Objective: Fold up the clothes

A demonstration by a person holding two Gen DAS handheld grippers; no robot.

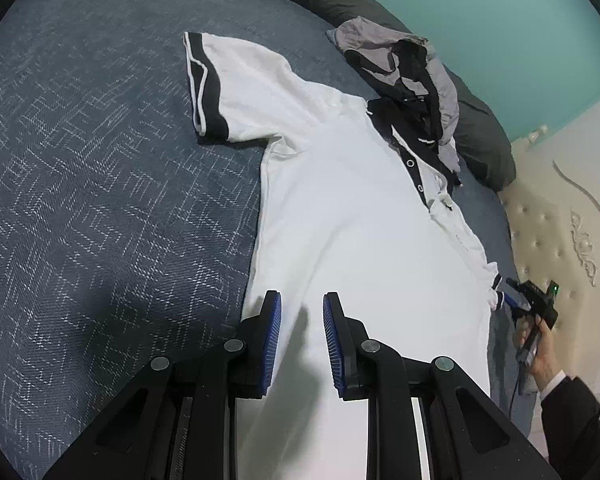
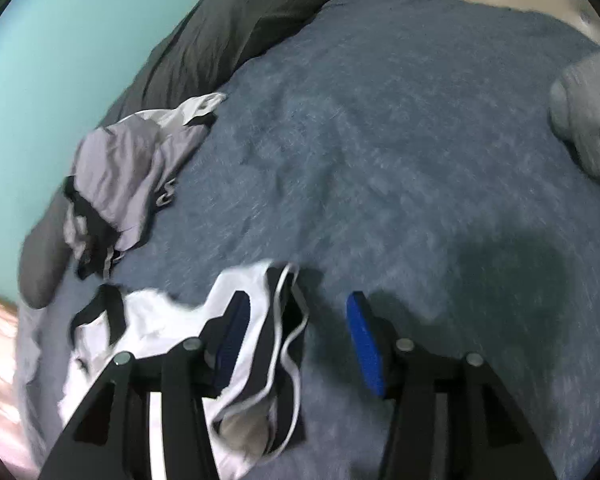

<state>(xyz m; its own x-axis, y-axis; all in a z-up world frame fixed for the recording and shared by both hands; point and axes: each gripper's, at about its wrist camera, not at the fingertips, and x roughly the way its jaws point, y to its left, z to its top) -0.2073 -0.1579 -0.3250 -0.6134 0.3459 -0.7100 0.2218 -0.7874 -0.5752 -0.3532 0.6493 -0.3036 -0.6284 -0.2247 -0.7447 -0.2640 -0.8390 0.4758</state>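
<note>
Shirt (image 1: 352, 216): white knit, black-trimmed | left tongs (image 1: 302, 344): parted, empty | right tongs (image 2: 300, 344): parted, empty

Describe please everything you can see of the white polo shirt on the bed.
The white polo shirt lies front up and mostly flat on the blue-grey bedspread. It looks like soft knit cotton, with a black collar, a black buttoned placket and black sleeve cuffs with white stripes. One short sleeve is spread out sideways; the other is bunched, draped over one pad of the open right tongs. The left tongs hover over its lower body. A grey and black garment overlaps its collar.
</note>
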